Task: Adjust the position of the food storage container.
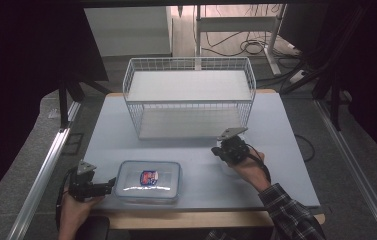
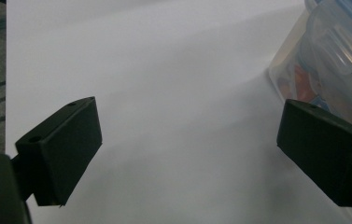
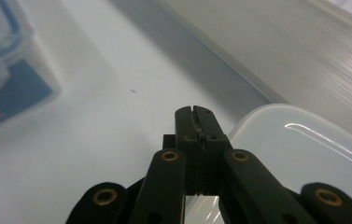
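Item: clear plastic food box (image 1: 148, 181) with a clip-on lid, lying flat near the front edge of the pale table (image 1: 276, 125), a red-and-blue packet showing through the lid. Left gripper (image 1: 107, 186) is sitting at the box's left end, jaws spread wide, one jaw just beside the box wall in the left gripper view (image 2: 332, 70). Right gripper (image 1: 219, 151) is resting well apart to the right, jaws pressed together, over a white lid-like piece (image 3: 304, 154). Wire basket (image 1: 188, 95) is standing behind. Step judged: approaching the box for a grasp. Next move is calling for sliding the left jaws around the box's end and closing.
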The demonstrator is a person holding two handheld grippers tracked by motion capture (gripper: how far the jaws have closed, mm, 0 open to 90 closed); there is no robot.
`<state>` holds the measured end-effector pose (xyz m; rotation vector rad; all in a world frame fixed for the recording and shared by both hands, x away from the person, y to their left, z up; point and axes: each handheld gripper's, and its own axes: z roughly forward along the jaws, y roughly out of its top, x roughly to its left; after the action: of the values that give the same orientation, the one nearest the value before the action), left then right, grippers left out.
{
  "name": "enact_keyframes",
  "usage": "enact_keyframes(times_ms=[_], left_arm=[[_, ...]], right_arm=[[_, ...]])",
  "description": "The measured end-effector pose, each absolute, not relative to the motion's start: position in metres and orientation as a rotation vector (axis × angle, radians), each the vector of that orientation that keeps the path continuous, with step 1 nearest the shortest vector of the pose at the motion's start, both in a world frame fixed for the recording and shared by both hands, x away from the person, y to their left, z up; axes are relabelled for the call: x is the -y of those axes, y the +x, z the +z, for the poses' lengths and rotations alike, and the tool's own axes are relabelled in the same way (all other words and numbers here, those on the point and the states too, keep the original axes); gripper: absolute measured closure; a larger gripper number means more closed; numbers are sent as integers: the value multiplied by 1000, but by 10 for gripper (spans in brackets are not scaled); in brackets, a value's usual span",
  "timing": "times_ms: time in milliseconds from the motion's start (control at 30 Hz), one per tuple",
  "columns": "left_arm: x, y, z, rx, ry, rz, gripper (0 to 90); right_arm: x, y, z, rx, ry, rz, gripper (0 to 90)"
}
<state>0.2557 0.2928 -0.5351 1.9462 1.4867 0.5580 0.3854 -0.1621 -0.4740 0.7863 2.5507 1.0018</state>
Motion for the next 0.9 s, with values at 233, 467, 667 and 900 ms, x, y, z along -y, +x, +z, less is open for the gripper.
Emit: enact_keyframes(times_ms=[233, 467, 667, 900], left_arm=[[-292, 255, -534, -1468, 1939, 545, 131], [-293, 254, -533, -1462, 1946, 509, 192], [-292, 253, -532, -1448, 1960, 498, 234], [-292, 252, -531, -1427, 1963, 489, 286]], right_arm=[[199, 391, -473, -2483, 909, 995, 893], [233, 395, -472, -2406, 993, 964, 893], [261, 398, -471, -2344, 1061, 940, 893], [281, 400, -474, -2300, 1119, 903, 893]])
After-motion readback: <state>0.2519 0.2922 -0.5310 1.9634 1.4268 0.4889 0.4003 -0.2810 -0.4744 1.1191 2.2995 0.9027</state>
